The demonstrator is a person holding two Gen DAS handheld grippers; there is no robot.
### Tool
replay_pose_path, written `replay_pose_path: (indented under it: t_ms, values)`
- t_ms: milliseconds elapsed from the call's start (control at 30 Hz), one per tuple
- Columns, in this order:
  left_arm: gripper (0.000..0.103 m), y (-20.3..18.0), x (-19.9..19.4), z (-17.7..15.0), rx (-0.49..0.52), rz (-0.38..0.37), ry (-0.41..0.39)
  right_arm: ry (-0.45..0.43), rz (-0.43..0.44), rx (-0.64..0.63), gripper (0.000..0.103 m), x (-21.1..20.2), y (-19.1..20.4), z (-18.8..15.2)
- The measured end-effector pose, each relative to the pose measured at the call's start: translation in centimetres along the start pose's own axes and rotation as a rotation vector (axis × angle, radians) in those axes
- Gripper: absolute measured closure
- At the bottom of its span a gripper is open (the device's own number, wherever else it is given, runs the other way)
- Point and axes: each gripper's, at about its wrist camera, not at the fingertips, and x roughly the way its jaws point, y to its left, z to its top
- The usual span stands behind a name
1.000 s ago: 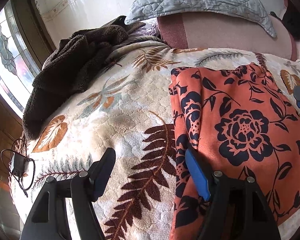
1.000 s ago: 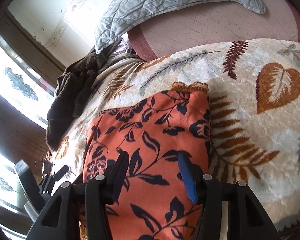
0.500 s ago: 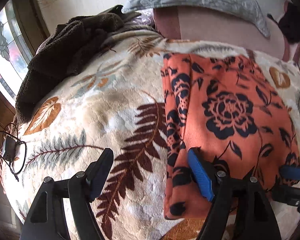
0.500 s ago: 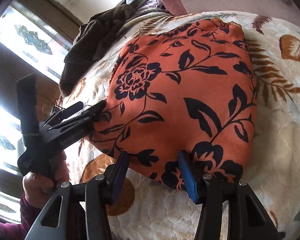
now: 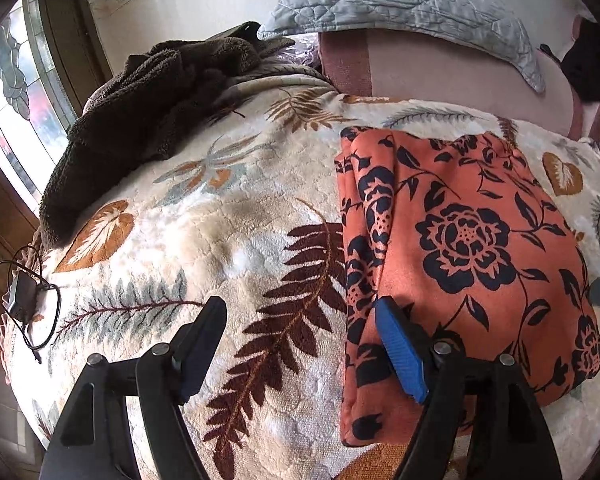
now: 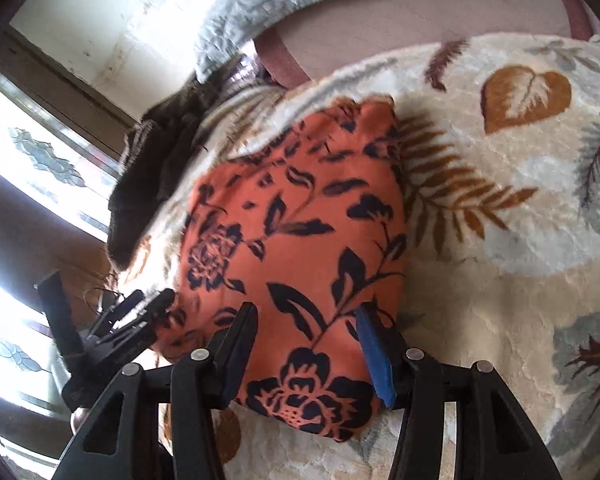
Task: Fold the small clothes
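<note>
An orange garment with a dark floral print (image 5: 468, 248) lies folded flat on a cream leaf-patterned blanket (image 5: 228, 232). It also shows in the right wrist view (image 6: 300, 240). My left gripper (image 5: 300, 344) is open and empty, its blue finger over the garment's near left edge, its black finger over the blanket. My right gripper (image 6: 304, 344) is open and empty, with both fingers over the garment's near edge. The left gripper also shows in the right wrist view (image 6: 156, 308) at the garment's left edge.
A dark brown fleece (image 5: 148, 120) is heaped at the back left. A grey quilted pillow (image 5: 400, 4) lies on a pink bolster (image 5: 460, 76) by the wall. A black charger with its cable (image 5: 24, 300) lies at the blanket's left edge. A window (image 5: 12, 92) is on the left.
Both grippers pulled back towards the garment's near edge half a second ago, then moved slightly forward over it. Both stay open. The garment lies unchanged.
</note>
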Motion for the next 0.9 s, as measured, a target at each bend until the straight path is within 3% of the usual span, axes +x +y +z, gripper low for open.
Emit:
replay_pose_path:
  t_ms: [67, 233, 333, 467, 567, 700, 833, 900]
  values:
    - [0.026, -0.5, 0.3, -0.1, 0.029, 0.019, 0.002, 0.054, -0.026, 0.002, 0.048, 1.3, -0.3, -0.4]
    - [0.026, -0.4, 0.3, -0.1, 0.033, 0.023, -0.006, -0.011, -0.008, -0.021, 0.047, -0.1, 0.5, -0.1]
    - [0.026, -0.5, 0.3, -0.1, 0.033, 0.023, -0.007, -0.036, -0.043, -0.03, 0.047, -0.4, 0.5, 0.0]
    - [0.026, -0.5, 0.3, -0.1, 0.034, 0.021, -0.007, 0.038, -0.084, -0.04, 0.046, 1.3, 0.4, -0.3]
    - [0.026, -0.5, 0.3, -0.2, 0.034, 0.021, -0.006, 0.038, -0.117, -0.088, 0.046, 1.4, 1.1, -0.2]
    - [0.026, -0.4, 0.3, -0.1, 0.034, 0.014, -0.006, -0.022, -0.081, -0.041, 0.046, 0.1, 0.2, 0.7]
    - [0.026, -0.2, 0.4, 0.2, 0.017, 0.003, -0.003, -0.088, -0.082, 0.05, 0.034, -0.9, -2.1, 1.9]
    - [0.026, -0.1, 0.5, 0.4, 0.004, -0.008, -0.001, -0.078, -0.073, 0.097, 0.034, -0.7, -3.1, 2.4]
